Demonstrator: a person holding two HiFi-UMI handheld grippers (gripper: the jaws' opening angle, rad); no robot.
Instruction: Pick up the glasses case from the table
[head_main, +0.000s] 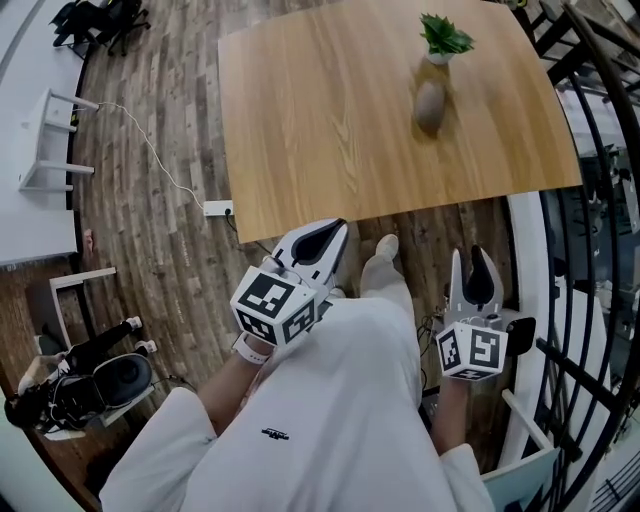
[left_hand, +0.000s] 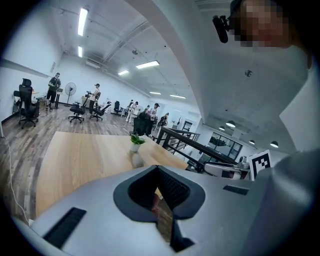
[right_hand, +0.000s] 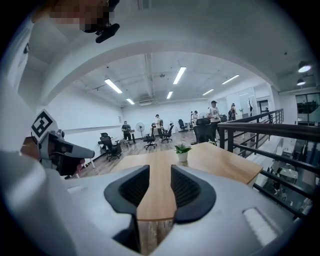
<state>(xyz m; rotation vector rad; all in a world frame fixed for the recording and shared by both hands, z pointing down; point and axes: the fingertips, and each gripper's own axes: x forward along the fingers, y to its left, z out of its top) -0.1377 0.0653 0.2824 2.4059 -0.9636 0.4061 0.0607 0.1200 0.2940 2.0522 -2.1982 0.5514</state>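
The glasses case (head_main: 430, 105), a grey-brown oval, lies on the wooden table (head_main: 330, 120) near its right side, just in front of a small potted plant (head_main: 443, 38). In the left gripper view the glasses case (left_hand: 136, 160) sits below the plant (left_hand: 136, 141). Both grippers are off the table, close to the person's body. My left gripper (head_main: 338, 230) (left_hand: 157, 169) hovers by the table's near edge, its tips together and nothing held. My right gripper (head_main: 478, 252) (right_hand: 160, 169) is over the floor short of the near right corner, open and empty.
A black railing (head_main: 590, 150) runs along the right of the table. On the floor to the left lie a white power strip (head_main: 218, 208) with its cable, a white stand (head_main: 45, 140) and camera gear (head_main: 100, 380). People and office chairs are far across the room.
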